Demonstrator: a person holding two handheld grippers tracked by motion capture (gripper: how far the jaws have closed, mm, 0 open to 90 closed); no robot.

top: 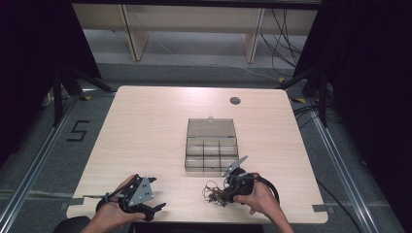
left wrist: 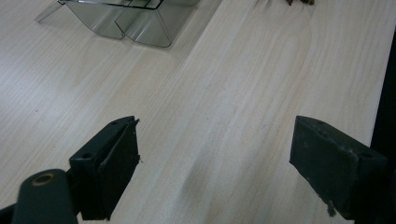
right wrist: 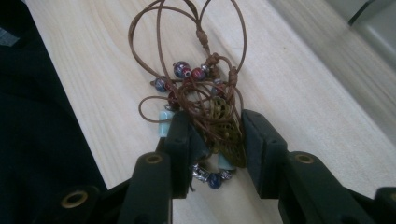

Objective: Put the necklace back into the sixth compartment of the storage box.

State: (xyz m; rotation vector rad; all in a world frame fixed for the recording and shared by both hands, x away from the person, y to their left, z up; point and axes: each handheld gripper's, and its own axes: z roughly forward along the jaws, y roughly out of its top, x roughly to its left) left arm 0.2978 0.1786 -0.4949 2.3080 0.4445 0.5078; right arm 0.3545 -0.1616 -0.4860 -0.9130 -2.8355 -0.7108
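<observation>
A tangle of brown cord with red, blue and pale beads and a brass pendant, a necklace (right wrist: 205, 88), lies near the table's front edge (top: 212, 193). My right gripper (right wrist: 215, 123) has its two black jaws pressed against the pendant and cords from both sides; in the high view this gripper (top: 224, 196) points left at the tangle. My left gripper (top: 158, 208) rests at the front left of the table. Its jaws stand wide apart over bare wood (left wrist: 215, 140), with nothing between them.
A clear plastic compartment box (top: 211, 145) stands open in the middle of the table, lid tipped back; its corner also shows in the left gripper view (left wrist: 135, 18). A round cable hole (top: 235, 100) sits near the far edge. The table's front edge is close to both hands.
</observation>
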